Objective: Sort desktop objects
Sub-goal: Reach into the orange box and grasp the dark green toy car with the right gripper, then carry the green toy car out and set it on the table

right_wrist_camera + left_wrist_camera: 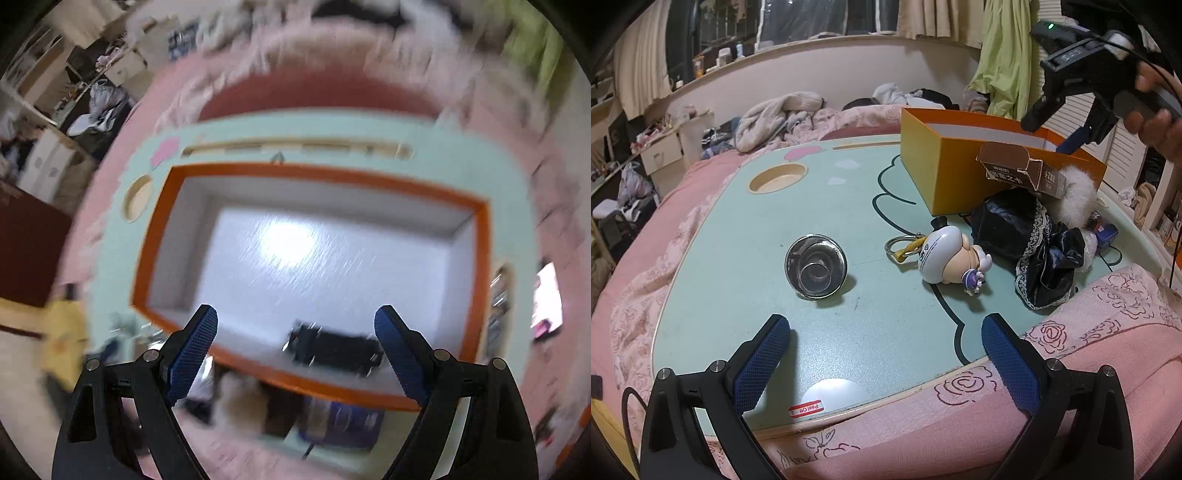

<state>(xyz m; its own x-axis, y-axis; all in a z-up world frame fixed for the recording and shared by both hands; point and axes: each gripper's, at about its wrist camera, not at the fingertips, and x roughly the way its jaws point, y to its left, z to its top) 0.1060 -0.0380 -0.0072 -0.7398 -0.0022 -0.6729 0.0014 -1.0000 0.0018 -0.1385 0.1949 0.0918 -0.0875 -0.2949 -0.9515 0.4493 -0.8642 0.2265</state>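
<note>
Whole right wrist view smeared by motion blur, dark object (334, 352) inside the orange box (303, 171) unidentifiable, small blue item (1106, 233) half hidden behind black lace-trimmed cloth (1034, 240)

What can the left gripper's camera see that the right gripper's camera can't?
Only the left wrist view shows the metal bowl, the toy figure keychain, the black lace cloth and the open left gripper. Only the right wrist view shows the box's white floor, with a dark blurry object lying on it. Both show the orange box, the mint table and the open right gripper.
</note>
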